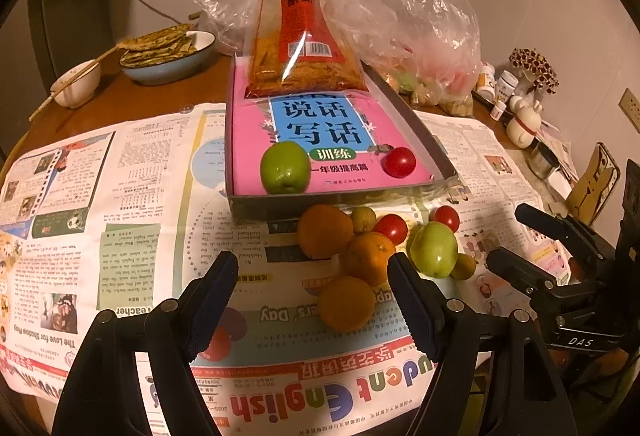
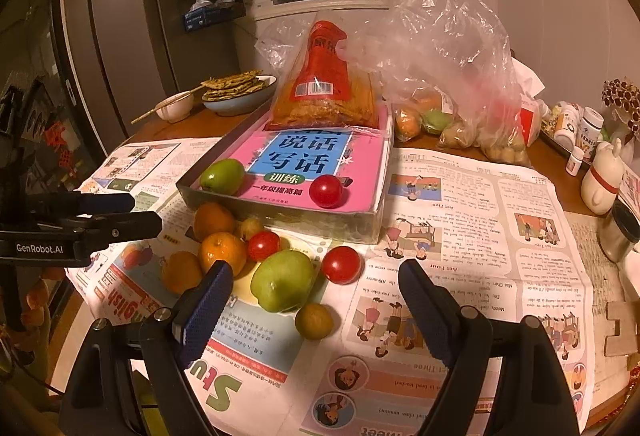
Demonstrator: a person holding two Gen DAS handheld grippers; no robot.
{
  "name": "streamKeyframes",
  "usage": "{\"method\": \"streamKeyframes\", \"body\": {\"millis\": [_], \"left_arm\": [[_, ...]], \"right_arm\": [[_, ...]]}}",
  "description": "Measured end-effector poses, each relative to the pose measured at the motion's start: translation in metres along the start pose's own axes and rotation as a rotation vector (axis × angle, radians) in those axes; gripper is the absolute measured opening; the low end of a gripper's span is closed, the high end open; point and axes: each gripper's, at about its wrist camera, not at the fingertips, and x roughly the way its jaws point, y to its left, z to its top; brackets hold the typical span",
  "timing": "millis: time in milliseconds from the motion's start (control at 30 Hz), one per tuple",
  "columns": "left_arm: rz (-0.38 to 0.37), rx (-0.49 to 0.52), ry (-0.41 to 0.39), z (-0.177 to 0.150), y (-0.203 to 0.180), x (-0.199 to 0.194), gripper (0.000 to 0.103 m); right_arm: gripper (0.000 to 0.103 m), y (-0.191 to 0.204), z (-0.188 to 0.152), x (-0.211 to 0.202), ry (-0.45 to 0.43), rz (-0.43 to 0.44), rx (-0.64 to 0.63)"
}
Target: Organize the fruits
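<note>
Left wrist view: the left gripper [image 1: 312, 272] hangs low over the newspaper [image 1: 120, 196] with its jaws spread wide and nothing between them. Beyond its fingers, at 12 o'clock, lies a loose heap of fruit: three oranges [image 1: 325, 230] touching one another, a green apple [image 1: 434, 249] at 2 o'clock, two tomatoes [image 1: 391, 229] behind it, and small yellow fruits tucked among them. Farther at 12 o'clock sits a shallow tray [image 1: 280, 206] lined with a pink book [image 1: 320, 140]; on the book rest a second apple [image 1: 285, 167] at the near left and a lone tomato [image 1: 399, 162] at the near right, well apart. A snack bag [image 1: 306, 36] lies on the tray's far end. The right gripper [image 1: 508, 240] shows at 3 o'clock.

Right wrist view: the right gripper [image 2: 314, 276] is likewise wide open and holds nothing, poised over the heap, with the nearest apple [image 2: 282, 286] just ahead between its fingers and a yellow fruit [image 2: 314, 321] touching that apple. A tomato [image 2: 341, 264] lies beside it at 1 o'clock. Clear bags [image 2: 452, 76] of produce stand at 1 o'clock behind the tray. A bowl [image 2: 236, 104] of flatbread sits at 11 o'clock.
</note>
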Motion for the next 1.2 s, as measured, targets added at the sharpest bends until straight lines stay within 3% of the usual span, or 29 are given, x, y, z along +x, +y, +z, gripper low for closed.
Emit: {"method": "streamKeyframes", "body": {"millis": [1200], "left_arm": [[-0.019,0.051,0.111,-0.022,-0.010,0.027,0.078]], "right_arm": [[0.082,0.004,-0.026,0.023,0.101,-0.021,-0.047]]}}
